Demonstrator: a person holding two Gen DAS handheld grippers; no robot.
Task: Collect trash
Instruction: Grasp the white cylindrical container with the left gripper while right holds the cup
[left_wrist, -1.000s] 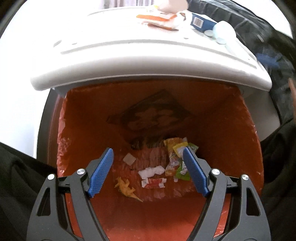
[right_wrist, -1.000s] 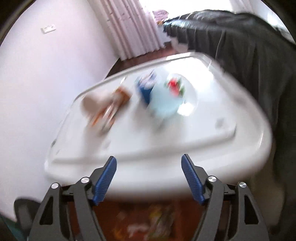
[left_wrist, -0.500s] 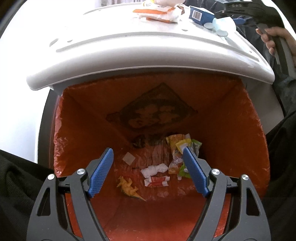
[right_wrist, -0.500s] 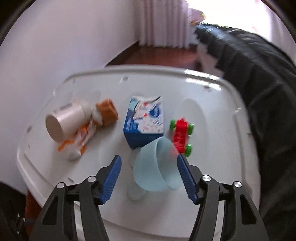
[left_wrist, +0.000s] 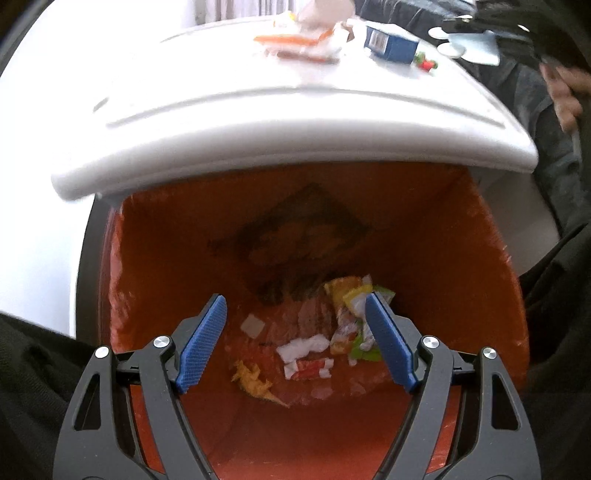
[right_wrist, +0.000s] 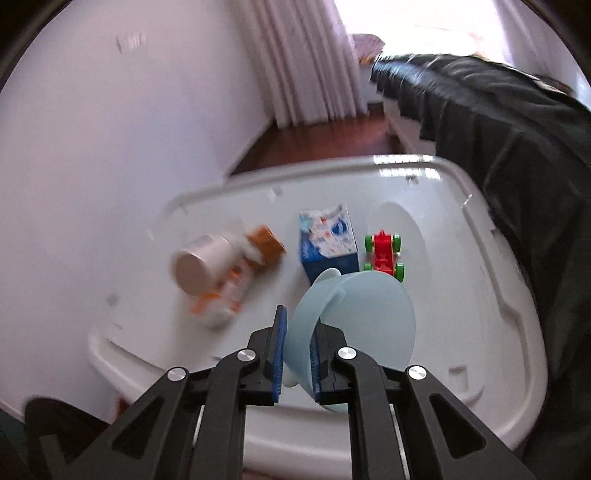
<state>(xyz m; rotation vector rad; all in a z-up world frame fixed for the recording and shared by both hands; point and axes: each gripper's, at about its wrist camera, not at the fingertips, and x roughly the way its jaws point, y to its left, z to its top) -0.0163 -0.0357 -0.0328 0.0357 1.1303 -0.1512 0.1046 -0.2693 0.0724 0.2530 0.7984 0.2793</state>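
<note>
My left gripper (left_wrist: 295, 338) is open and empty over a bin with an orange bag liner (left_wrist: 461, 258); several wrappers (left_wrist: 351, 317) lie at its bottom. My right gripper (right_wrist: 297, 354) is shut on the rim of a pale blue plastic cup (right_wrist: 362, 314), held just above the white table (right_wrist: 461, 332). On the table lie a blue carton (right_wrist: 328, 240), a white cup on its side (right_wrist: 201, 262), an orange-and-white wrapper (right_wrist: 229, 295) and a brown packet (right_wrist: 267, 243). The blue cup also shows at the top right of the left wrist view (left_wrist: 476, 50).
A red toy car with green wheels (right_wrist: 384, 254) stands right of the carton. A dark draped sofa (right_wrist: 517, 147) borders the table's right side. A white wall (right_wrist: 92, 147) is on the left, curtains (right_wrist: 306, 62) at the back. The table edge (left_wrist: 295, 147) overhangs the bin.
My right gripper closed on the blue cup's rim and lifted it slightly. My left gripper stayed open over the bin.
</note>
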